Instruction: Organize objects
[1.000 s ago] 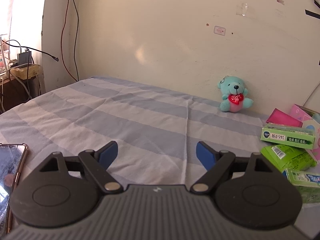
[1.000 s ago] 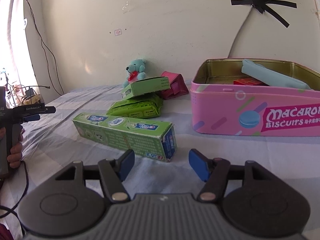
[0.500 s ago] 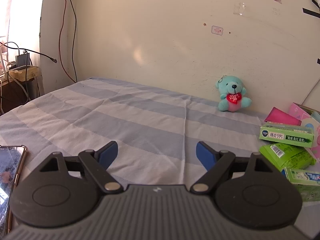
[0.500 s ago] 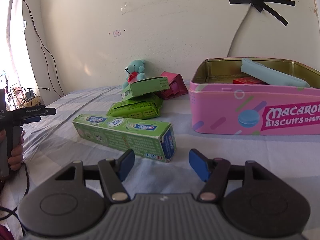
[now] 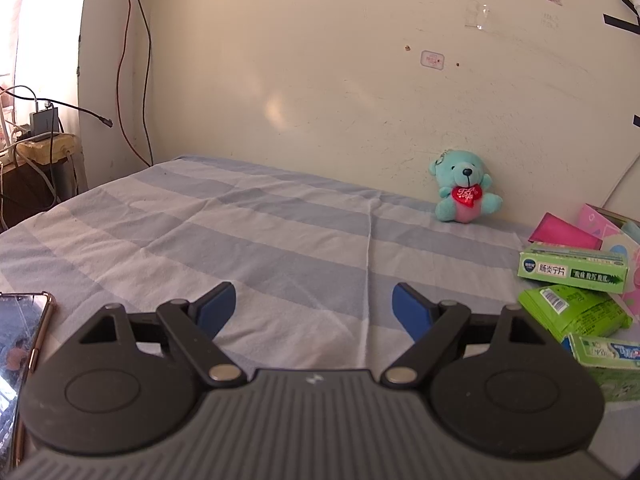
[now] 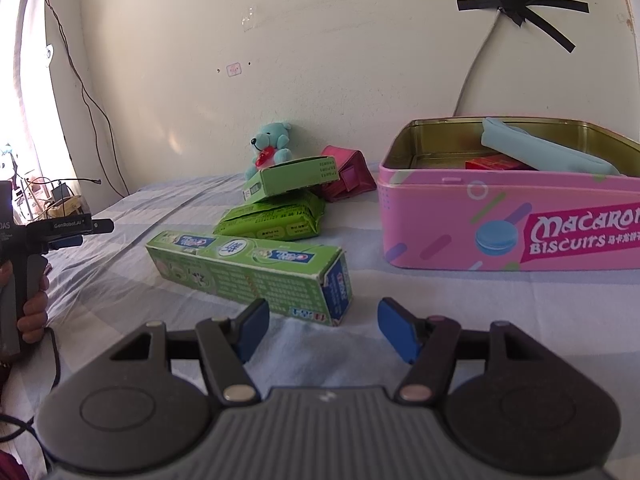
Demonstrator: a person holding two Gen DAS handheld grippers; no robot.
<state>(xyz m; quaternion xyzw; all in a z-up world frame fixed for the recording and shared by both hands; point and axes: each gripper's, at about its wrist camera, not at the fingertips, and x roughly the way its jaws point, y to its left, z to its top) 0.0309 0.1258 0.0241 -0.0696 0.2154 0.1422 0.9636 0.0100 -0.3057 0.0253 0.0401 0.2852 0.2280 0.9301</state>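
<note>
A long green toothpaste box [image 6: 244, 270] lies on the striped bedsheet just ahead of my open, empty right gripper [image 6: 322, 326]. Behind it lie a green packet [image 6: 276, 218], a green medicine box [image 6: 292, 178] resting on it, a pink pouch [image 6: 346, 178] and a teal teddy bear [image 6: 270, 150]. An open pink biscuit tin [image 6: 508, 220] at right holds a light blue pouch [image 6: 544, 152] and a red item [image 6: 494, 163]. My left gripper [image 5: 314, 308] is open and empty over bare sheet, with the bear [image 5: 464, 190], medicine box [image 5: 572, 268] and packet [image 5: 576, 312] to its right.
A phone [image 5: 16, 356] lies at the left gripper's left. The wall runs close behind the bed. Cables and a cluttered stand [image 5: 44, 148] are at the far left. The left gripper, held in a hand, shows in the right wrist view [image 6: 60, 232].
The left view has shifted slightly, with the objects drifting a little down and right. The right gripper has barely moved. Both stay open.
</note>
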